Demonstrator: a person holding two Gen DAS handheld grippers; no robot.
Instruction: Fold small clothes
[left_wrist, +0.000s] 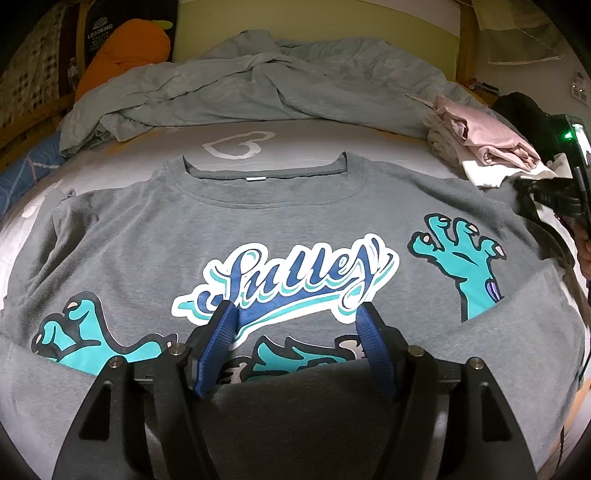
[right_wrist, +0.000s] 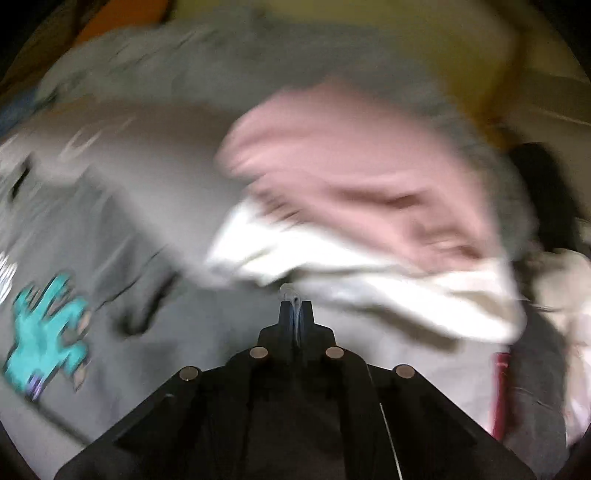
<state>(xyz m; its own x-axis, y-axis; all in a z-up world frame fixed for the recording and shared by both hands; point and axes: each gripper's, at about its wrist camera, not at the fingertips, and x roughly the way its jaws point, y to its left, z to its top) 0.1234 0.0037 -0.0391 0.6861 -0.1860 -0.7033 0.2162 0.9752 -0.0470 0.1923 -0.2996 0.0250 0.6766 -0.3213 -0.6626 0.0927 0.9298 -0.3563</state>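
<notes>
Across the bed (left_wrist: 280, 129) lies the grey T-shirt (left_wrist: 295, 221), hem folded up; just right of its shoulder sits a folded pile (left_wrist: 484, 147). Left tool (left_wrist: 295, 314) hovers spread; right tool (right_wrist: 295, 306), blurred, seems pressed together. Next, likely a side fold, needing an edge pinch.

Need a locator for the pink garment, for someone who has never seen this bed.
Start at the grey T-shirt spread flat on the bed, then go past its right shoulder to the small stack of clothes. The pink garment lies on top of that stack. It is the only pink piece; the layers beneath it are white and cream.
</notes>
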